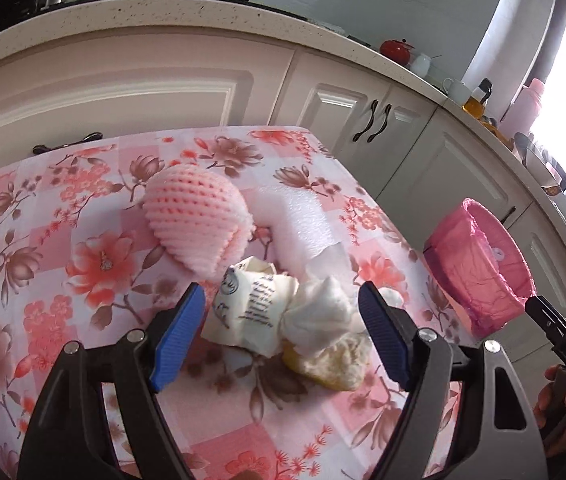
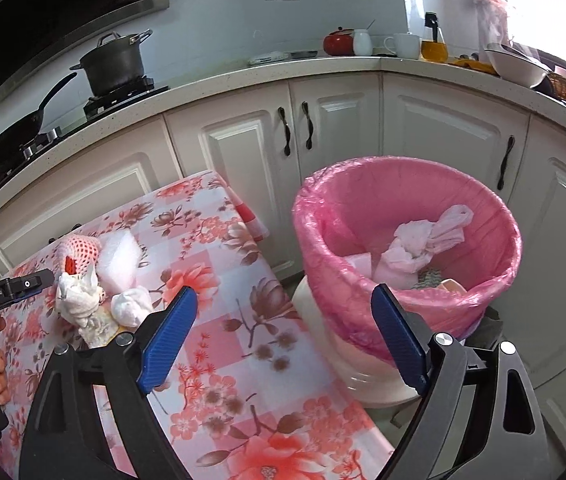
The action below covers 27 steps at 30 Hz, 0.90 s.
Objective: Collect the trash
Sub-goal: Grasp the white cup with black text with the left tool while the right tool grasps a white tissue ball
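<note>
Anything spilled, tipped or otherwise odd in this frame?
Nothing spilled or tipped. Trash remains on the floral tablecloth: a pink foam fruit net, a white foam sheet, a crumpled printed paper wrapper and white tissue wads. The pink-lined white trash bin stands upright beside the table, already holding tissues.

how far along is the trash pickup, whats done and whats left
Partly done: the pink-lined round bin already holds a knotted white plastic bag. In hand: nothing; the left gripper is open around the crumpled printed paper wrapper, and the right gripper is open and empty. Left on the floral tablecloth: pink foam fruit net, white foam sheet, tissues.
</note>
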Motion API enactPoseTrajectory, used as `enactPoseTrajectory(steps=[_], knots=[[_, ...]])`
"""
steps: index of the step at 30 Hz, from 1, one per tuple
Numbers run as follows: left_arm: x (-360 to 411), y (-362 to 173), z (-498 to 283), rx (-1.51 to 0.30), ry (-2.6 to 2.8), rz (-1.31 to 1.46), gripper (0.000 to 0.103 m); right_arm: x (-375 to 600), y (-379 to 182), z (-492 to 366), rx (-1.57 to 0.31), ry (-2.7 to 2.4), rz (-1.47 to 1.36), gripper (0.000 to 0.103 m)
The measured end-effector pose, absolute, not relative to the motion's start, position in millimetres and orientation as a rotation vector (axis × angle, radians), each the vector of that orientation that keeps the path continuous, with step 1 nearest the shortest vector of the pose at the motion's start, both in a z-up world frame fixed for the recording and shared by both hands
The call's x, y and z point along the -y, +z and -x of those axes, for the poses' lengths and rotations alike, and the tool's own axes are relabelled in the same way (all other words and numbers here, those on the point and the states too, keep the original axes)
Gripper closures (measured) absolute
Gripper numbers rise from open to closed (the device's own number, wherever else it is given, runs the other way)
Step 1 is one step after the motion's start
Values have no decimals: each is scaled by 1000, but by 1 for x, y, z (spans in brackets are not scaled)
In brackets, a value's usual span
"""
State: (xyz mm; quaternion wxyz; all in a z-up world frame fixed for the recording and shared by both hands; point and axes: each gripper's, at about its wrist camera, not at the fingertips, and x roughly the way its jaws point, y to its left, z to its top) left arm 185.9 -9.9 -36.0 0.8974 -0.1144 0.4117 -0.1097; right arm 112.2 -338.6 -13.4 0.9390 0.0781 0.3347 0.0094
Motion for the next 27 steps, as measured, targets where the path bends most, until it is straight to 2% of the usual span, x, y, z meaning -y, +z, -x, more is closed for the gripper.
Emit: enactPoseTrajectory(steps=[14, 15, 17, 22, 23, 27], knots=[[-2, -74, -199, -940, -272, 306, 28, 278, -30, -125, -752, 130, -104, 19], [-2, -76, -201, -945, -275, 312, 30, 275, -31, -126, -755, 135, -100, 19], [-2, -80, -205, -958, -280, 323, 42, 270, -32, -128, -759, 144, -92, 18], [-4, -93, -215, -1008, -277, 325, 45, 257, -34, -137, -765, 165, -82, 18], [-2, -95, -216, -1019, -271, 311, 54, 254, -34, -139, -767, 172, -78, 18], [-6, -91, -208, -1000, -274, 303, 54, 241, -35, -146, -763, 198, -60, 18]])
